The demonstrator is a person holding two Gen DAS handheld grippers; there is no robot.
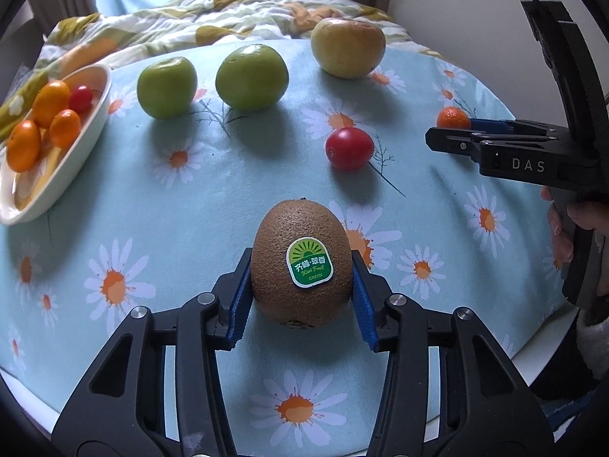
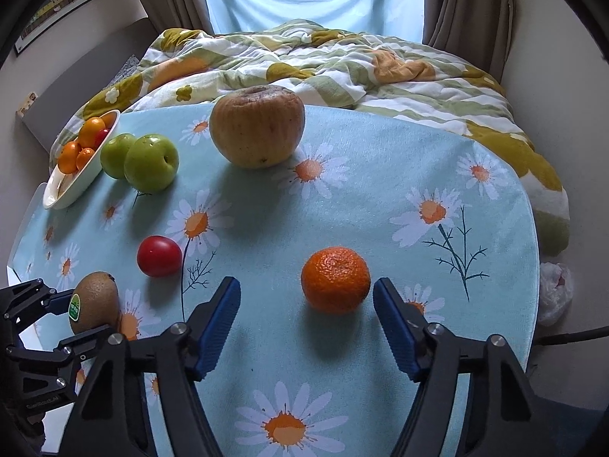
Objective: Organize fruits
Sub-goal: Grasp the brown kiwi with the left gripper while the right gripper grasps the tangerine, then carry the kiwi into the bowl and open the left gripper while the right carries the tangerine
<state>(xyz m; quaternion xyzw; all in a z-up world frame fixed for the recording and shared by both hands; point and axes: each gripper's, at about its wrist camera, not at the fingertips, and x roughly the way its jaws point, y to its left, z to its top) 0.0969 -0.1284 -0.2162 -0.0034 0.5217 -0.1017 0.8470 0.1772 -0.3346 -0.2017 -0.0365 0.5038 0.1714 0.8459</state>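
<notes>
My left gripper (image 1: 302,266) is shut on a brown kiwi (image 1: 302,262) with a green sticker, low over the tablecloth; the kiwi also shows in the right wrist view (image 2: 95,301). My right gripper (image 2: 306,297) is open, its blue pads on either side of a small mandarin (image 2: 335,279) without touching it. The mandarin shows in the left wrist view (image 1: 453,118) behind the right gripper (image 1: 453,131). A red tomato (image 1: 349,148) lies mid-table. Two green apples (image 1: 166,87) (image 1: 251,76) and a large yellow apple (image 1: 348,46) stand at the back.
A white oval dish (image 1: 82,129) at the left holds kumquats (image 1: 49,103) and a small red tomato (image 1: 80,98). The table wears a blue daisy cloth (image 1: 171,198). A rumpled quilt (image 2: 323,64) lies behind the table. A white plastic bag (image 2: 553,293) lies on the floor, right.
</notes>
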